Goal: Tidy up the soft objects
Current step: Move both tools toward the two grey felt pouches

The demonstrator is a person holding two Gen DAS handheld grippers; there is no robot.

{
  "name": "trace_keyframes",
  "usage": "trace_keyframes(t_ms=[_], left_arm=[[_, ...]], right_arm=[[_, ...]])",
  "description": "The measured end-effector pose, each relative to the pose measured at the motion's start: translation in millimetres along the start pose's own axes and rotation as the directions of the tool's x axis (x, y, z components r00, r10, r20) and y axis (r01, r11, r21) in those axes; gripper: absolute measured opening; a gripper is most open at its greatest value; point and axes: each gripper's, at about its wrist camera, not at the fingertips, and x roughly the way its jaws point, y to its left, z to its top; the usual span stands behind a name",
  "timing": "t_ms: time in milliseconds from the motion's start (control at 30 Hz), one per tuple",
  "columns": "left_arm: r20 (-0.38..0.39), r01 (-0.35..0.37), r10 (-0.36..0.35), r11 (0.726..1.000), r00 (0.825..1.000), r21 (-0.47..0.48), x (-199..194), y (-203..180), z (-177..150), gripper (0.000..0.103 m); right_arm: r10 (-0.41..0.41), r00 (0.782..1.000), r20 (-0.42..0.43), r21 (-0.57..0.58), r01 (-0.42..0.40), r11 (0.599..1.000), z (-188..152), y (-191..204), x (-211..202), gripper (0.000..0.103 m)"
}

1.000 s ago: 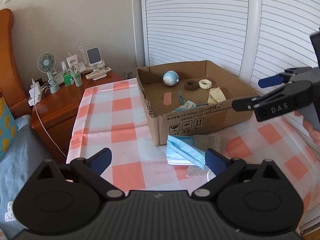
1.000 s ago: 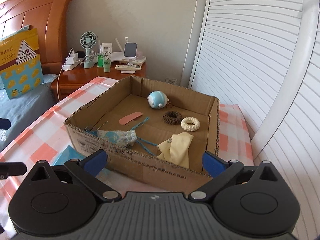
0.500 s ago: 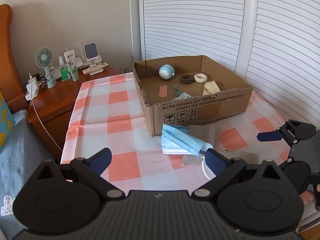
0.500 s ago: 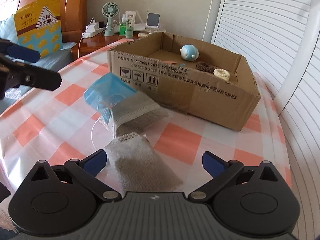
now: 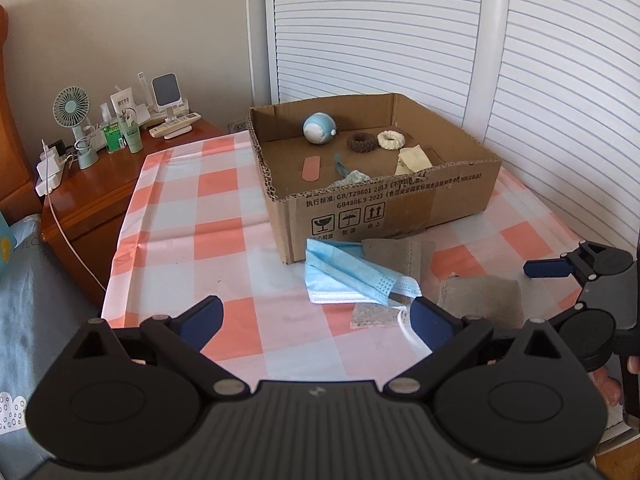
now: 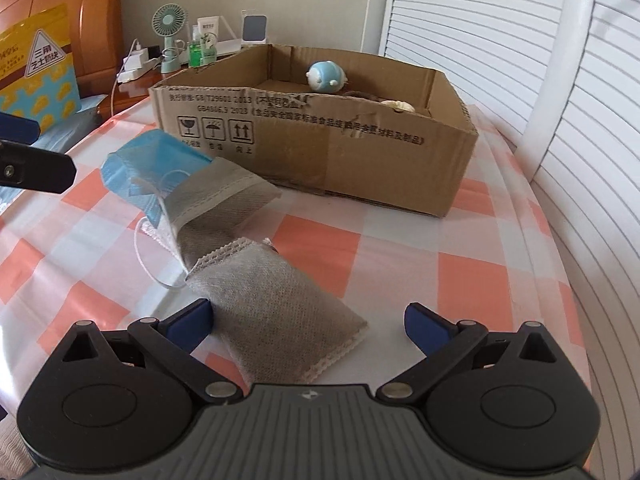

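An open cardboard box stands on the checked tablecloth. It holds a blue-white plush ball, a brown ring, a white ring, a yellow cloth and a pink strip. In front of the box lie a blue face mask, a grey pouch and a second grey pouch. My right gripper is open low over the second pouch. My left gripper is open and empty, above the table near the mask.
A wooden nightstand at the left carries a small fan, bottles, a charger and a remote. Slatted white doors stand behind the table. The bed lies at the left. The table's right edge runs near the doors.
My right gripper has dropped from over the box down to the table front and closed in on the near grey pouch. My left gripper has drawn back and risen a little.
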Motion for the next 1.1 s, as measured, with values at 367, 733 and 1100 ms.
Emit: trace_keyframes(t_ms=[367, 733, 1100], left_arm=[[-0.008, 0.029, -0.028, 0.998, 1.000, 0.050, 27, -14, 21, 0.100], [-0.093, -0.091, 0.096, 0.994, 0.991, 0.055, 76, 5, 20, 0.100], [-0.152, -0.190, 0.188, 0.982, 0.970, -0.002, 74, 51, -3, 0.100]], right_arm=[[-0.097, 0.995, -0.001, 0.124, 0.097, 0.988, -8, -41, 5, 0.103], [-0.087, 0.996, 0.025, 0.113, 0.084, 0.990, -10, -41, 5, 0.103], [-0.087, 0.996, 0.027, 0.112, 0.083, 0.990, -11, -41, 5, 0.103]])
